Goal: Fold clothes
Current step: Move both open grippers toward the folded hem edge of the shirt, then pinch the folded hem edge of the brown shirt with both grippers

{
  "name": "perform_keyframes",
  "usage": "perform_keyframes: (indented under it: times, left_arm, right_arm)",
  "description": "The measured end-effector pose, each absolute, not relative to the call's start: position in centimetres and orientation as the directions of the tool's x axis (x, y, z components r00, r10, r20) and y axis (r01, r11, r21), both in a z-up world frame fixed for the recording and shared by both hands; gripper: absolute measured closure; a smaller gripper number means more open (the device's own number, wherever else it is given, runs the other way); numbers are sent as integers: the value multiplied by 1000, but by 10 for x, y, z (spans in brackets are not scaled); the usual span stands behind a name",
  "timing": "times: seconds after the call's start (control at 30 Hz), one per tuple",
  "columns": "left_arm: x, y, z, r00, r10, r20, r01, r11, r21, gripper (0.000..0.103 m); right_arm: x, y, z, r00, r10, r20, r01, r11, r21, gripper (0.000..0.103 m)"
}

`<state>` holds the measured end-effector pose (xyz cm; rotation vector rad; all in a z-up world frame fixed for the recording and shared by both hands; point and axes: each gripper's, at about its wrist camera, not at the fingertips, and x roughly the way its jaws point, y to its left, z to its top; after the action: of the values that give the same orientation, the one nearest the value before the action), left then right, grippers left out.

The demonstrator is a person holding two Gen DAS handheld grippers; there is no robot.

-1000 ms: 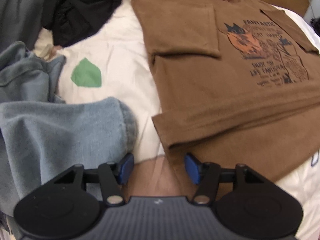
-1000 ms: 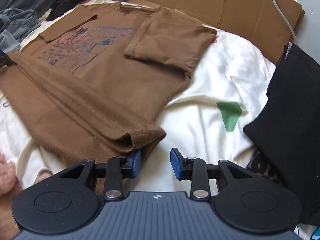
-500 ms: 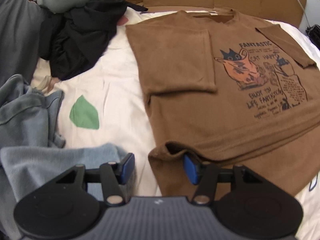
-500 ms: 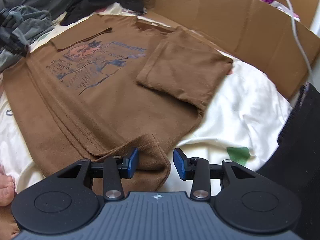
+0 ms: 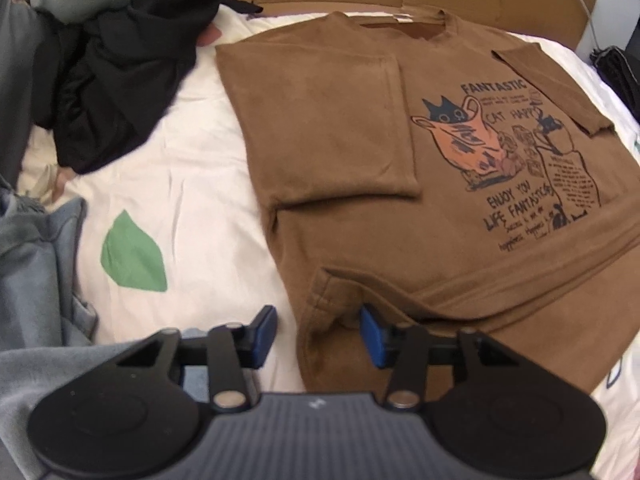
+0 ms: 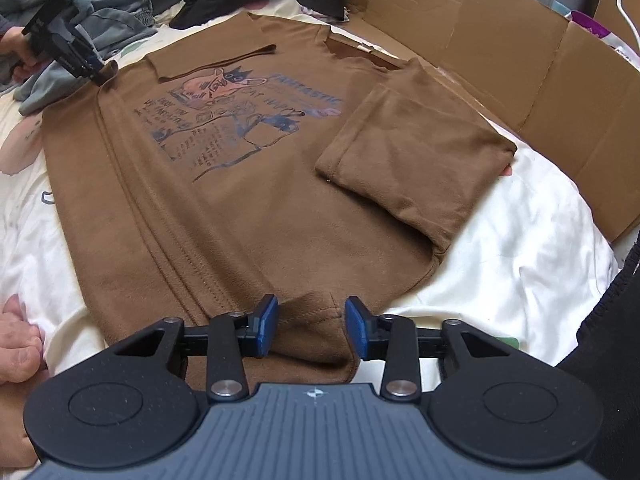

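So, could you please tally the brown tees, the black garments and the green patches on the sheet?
Brown tee: 1
Black garments: 2
Green patches: 2
Total: 5

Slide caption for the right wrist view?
Right gripper jaws straddle the bottom corner of a brown printed T-shirt on a white sheet.

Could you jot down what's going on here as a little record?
Garment: brown T-shirt, print up, sleeves folded in, on a white sheet
Left claw: jaws just been closing; hem corner between pads, left pad off the cloth
Right claw: jaws just closed further; other hem corner bunched between pads, grip unclear
Nearby: cardboard, dark clothes
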<state>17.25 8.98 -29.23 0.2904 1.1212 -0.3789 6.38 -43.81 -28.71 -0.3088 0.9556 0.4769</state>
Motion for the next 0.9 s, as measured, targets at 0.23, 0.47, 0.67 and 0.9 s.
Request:
perform_keyframes:
  times: [0.23,0.47,0.67,0.9]
  left_arm:
    - [169,95,-294,368,-161,-916,395,919,-3,78]
    - [173,101,-293,359,-180,-916,351,935,-46,78]
    - [176,99,-294,359,-180,-916,340,939,-51,78]
    - [174,101,-291,372,-183,-910,337,940,-51,86]
  right_arm:
    - [69,-452,-286,487,238,-841,-448,894,-6,65]
    - [80,-468,-297,447,264,-855,-391,917,79,65]
    - [79,-462,-306,410,274,-870,-425,901,84,72]
    - [70,-475,-296,459,270,-847,-331,936,119,99]
